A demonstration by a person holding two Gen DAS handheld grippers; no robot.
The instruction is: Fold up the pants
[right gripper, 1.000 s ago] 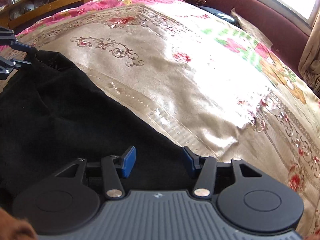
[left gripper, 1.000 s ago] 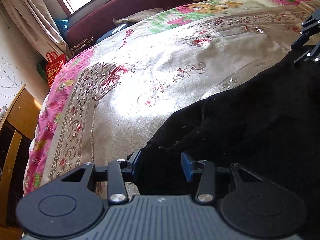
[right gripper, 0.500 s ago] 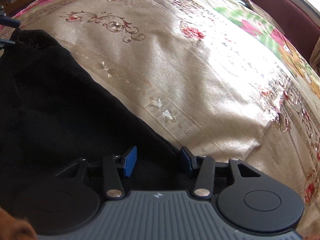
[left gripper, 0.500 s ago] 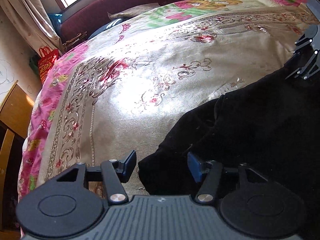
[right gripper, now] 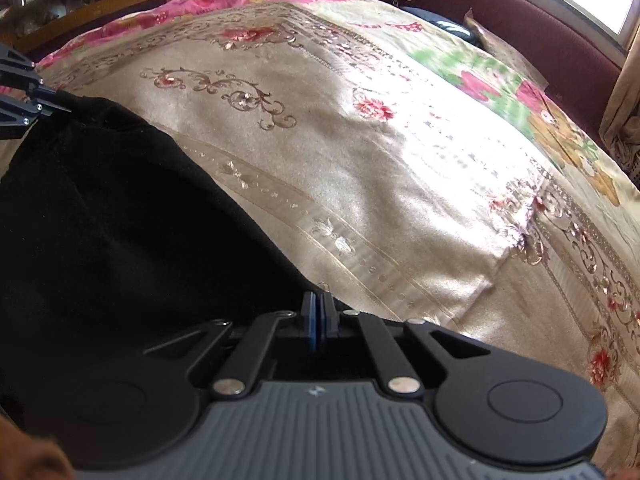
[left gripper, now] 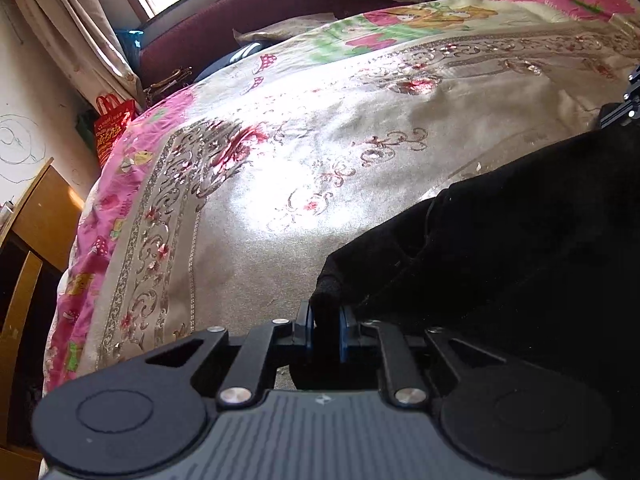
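Note:
Black pants lie on the bed's patterned gold cover; they also show in the right wrist view. My left gripper is shut on a bunched corner of the pants at their left end. My right gripper is shut on the pants' edge at the other end, its blue pads almost touching. Each gripper shows at the rim of the other's view: the right gripper in the left wrist view, the left gripper in the right wrist view.
The cover stretches ahead with a pink border. A dark red headboard and a window lie beyond. A wooden chair and desk stand left of the bed, next to a red bag.
Both grippers have closed on the pants; their jaws were open half a second ago. The pants corner now stands up bunched between the left pads.

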